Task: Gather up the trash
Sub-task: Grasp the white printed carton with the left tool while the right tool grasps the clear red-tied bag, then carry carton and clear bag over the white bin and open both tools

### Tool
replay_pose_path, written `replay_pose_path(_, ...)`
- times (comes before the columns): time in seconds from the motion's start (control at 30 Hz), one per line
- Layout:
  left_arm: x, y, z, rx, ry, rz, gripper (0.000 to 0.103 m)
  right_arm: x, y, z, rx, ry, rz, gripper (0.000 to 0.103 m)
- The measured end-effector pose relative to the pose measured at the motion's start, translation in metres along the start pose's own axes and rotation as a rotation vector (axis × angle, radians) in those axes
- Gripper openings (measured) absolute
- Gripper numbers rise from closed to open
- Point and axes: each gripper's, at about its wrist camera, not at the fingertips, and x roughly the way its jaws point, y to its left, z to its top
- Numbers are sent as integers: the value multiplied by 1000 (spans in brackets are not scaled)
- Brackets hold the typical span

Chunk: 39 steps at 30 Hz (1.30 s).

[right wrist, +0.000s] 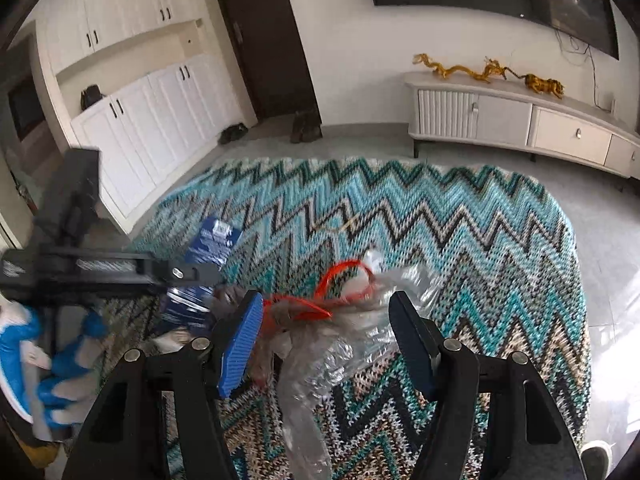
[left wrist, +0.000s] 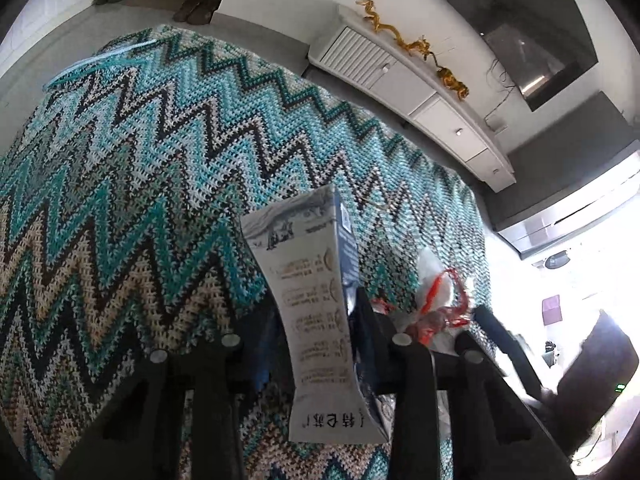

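your left tool (left wrist: 316, 320) is pinching a flattened printed carton (left wrist: 316, 300), held upright above the zigzag rug (left wrist: 140, 200). your right tool (right wrist: 326, 320) stands spread, its blue pads on either side of a clear plastic bag (right wrist: 320, 360) with red ties that lies on the rug's near half. the rug's far half lies bare, with grey floor (right wrist: 600, 280) beyond its right edge. a white low cabinet (right wrist: 520, 120) lines the far wall; a dark door (right wrist: 264, 40) stands far left.
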Motion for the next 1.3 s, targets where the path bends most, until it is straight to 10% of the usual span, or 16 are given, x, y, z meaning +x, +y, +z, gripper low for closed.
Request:
replay_pose_path(0.23,-30,-4,-16,57,-48,-25,33,-5,0,-35,-6,53,5,49)
replay_pose_path(0.43,-50,-10,-33,98,-76,-36,33,-17,0,-61,-4,67,26,4)
replay_pose_path(0.9,-108,-15,-65,161,-168,-6,33,-122,-3,-96,27,-98,17,2)
replay_pose_path(1.3,-110,-69,-98,270,-164,-21,33,-218,-77,-167,206,-205,-175,2)
